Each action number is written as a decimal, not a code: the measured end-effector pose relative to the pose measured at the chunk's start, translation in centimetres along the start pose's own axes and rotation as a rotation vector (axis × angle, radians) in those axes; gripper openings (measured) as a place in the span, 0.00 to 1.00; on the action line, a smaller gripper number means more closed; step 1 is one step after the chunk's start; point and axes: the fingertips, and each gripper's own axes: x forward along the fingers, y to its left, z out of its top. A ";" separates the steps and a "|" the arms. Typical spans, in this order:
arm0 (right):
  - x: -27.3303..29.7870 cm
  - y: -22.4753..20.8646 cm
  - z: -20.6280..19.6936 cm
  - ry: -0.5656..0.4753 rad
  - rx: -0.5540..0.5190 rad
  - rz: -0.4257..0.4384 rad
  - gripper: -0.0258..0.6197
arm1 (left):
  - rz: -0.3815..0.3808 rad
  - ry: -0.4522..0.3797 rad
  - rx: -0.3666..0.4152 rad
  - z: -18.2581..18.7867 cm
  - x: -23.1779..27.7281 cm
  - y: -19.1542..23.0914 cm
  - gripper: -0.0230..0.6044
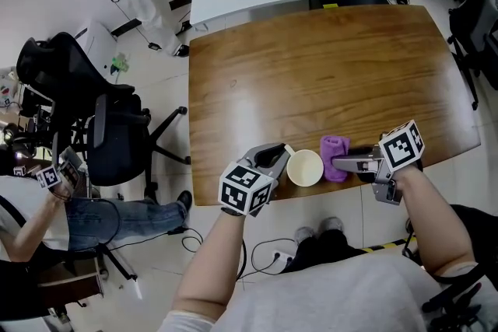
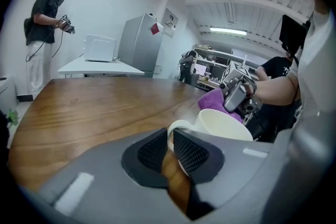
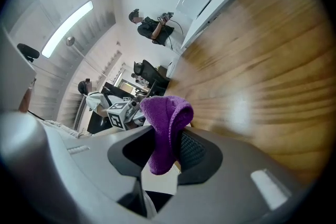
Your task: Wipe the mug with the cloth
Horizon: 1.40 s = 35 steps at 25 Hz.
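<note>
— While your left gripper (image 2: 170, 148) was clamped on the curved handle (image 2: 176, 126) of the cream ceramic mug (image 1: 304, 167), where did that mug sit?

— At the near edge of the brown wooden table (image 1: 327, 66), just right of that gripper, its open mouth facing up. Whether it rested on the wood or hung just above it was not plain. Your right gripper (image 3: 166, 148) was closed on the purple terry cloth (image 1: 336, 157), which sat just beside the mug on its right.

— So what could have gone wrong for you from there?

— You held only a thin handle loop, so a hard sideways push with the cloth could have twisted the mug in your grip or tipped it. With the mug so close to the near edge, a slip could have sent it off the table toward your lap. Only a fold of cloth stood out past your right jaws, so pressing in might have brought hard jaw ends against the ceramic instead of fabric. A weak pinch could also have let the cloth drag free as you rubbed.
</note>
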 end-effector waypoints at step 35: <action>0.3 -0.4 5.8 -0.236 -0.015 0.017 0.23 | -0.063 -0.017 0.024 0.0 1.6 -0.6 0.07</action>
